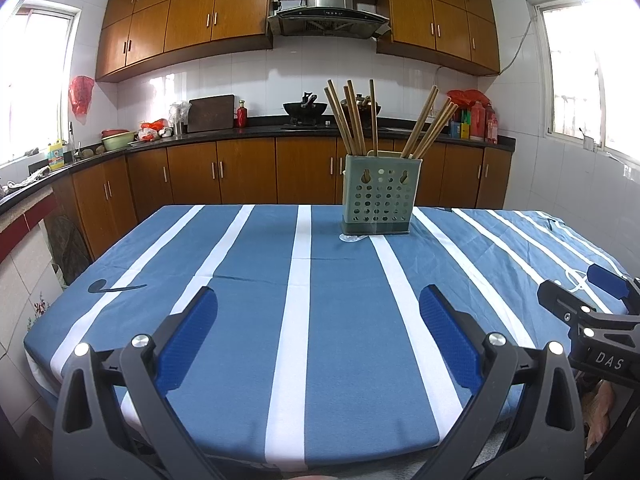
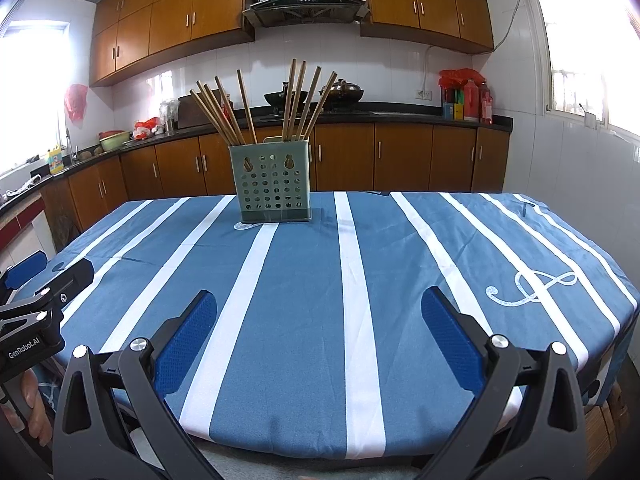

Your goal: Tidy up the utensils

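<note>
Both grippers, the left gripper point(image 1: 318, 300) and the right gripper point(image 2: 319, 302), show black frames with silver screws. Blue textured pads point(image 1: 188, 336) line the fingers. White lettering reads "DAS" and "GenRobot.AI".

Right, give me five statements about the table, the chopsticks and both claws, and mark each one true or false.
1. The chopsticks stand upright in the green perforated holder. True.
2. The left claw is shut on a chopstick. False: its fingers are spread and nothing is between them.
3. The holder sits on a blue tablecloth with white stripes. True.
4. Loose chopsticks lie scattered on the tablecloth. False: none lie on the cloth; all those visible are in the holder.
5. The right claw is open and well short of the holder. True.
</note>
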Motion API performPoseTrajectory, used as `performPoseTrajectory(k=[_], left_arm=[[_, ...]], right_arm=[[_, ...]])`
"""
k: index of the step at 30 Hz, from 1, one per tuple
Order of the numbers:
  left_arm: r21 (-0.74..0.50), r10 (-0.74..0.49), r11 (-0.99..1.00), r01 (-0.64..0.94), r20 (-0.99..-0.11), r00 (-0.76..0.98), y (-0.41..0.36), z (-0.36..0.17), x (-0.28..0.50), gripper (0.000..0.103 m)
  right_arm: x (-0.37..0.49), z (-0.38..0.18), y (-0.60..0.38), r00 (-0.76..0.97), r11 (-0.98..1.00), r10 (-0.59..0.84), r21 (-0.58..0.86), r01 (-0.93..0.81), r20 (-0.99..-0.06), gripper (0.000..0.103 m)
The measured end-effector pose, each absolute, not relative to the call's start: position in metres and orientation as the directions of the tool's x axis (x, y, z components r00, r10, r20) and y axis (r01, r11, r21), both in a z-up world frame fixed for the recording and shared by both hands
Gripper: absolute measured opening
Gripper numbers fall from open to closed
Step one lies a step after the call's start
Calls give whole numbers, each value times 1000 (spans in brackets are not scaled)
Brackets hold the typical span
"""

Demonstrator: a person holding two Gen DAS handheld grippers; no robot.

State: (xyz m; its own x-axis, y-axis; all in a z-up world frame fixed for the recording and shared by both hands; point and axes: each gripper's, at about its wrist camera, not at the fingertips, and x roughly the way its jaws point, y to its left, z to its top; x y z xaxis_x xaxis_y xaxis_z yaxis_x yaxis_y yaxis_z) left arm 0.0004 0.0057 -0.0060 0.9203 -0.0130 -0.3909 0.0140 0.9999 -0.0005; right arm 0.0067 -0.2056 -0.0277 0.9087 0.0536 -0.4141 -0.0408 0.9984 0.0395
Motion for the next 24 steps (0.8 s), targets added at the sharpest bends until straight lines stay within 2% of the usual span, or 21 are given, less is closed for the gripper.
performPoseTrajectory(k=[24], left_arm=[[-1,-15,1000,16,-395,919,6,-8,1,99]], right_arm=[[7,-29,-206,907,998,55,43,-41,-418,101]])
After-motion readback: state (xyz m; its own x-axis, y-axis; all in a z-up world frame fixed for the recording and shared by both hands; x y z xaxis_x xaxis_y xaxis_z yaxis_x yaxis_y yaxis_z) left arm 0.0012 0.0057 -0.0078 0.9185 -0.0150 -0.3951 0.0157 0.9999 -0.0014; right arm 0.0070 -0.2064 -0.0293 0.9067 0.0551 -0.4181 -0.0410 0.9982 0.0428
